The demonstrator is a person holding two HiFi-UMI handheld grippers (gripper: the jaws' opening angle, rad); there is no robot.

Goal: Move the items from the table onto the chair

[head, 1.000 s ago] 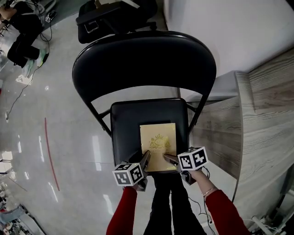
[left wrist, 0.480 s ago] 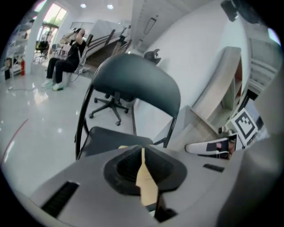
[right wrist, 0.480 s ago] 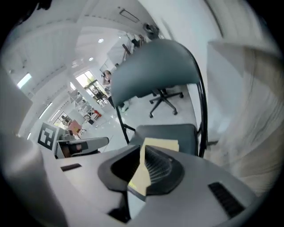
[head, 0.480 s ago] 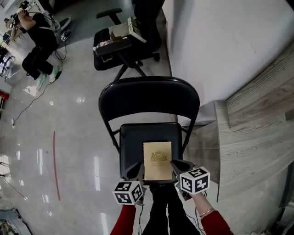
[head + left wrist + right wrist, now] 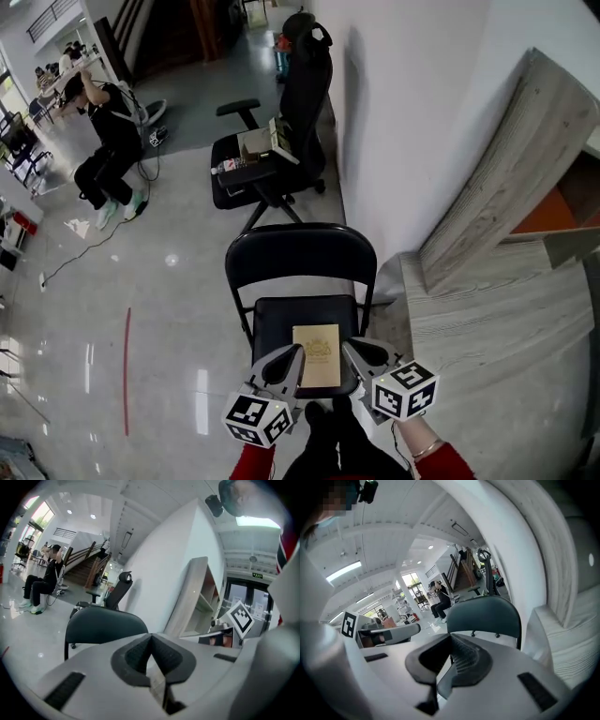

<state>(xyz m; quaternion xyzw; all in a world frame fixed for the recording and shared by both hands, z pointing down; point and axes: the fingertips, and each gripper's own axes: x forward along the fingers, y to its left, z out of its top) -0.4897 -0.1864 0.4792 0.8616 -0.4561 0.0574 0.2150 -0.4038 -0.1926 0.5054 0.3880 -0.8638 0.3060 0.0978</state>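
The left gripper is withdrawing from the flat gold-coloured rectangular book on the black folding metal chair. Its jaws, apart a second ago, are closing fully, with nothing between them. The right gripper is doing the same on the opposite side. Neither is touching the book's near corners any longer. The head view is rising: the folding chair is showing smaller, and a black wheeled office chair and a seated person in black are coming fully into view.

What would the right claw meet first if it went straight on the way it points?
Probably the black chair's backrest, dead ahead of the shut right claw, though depth is unclear.
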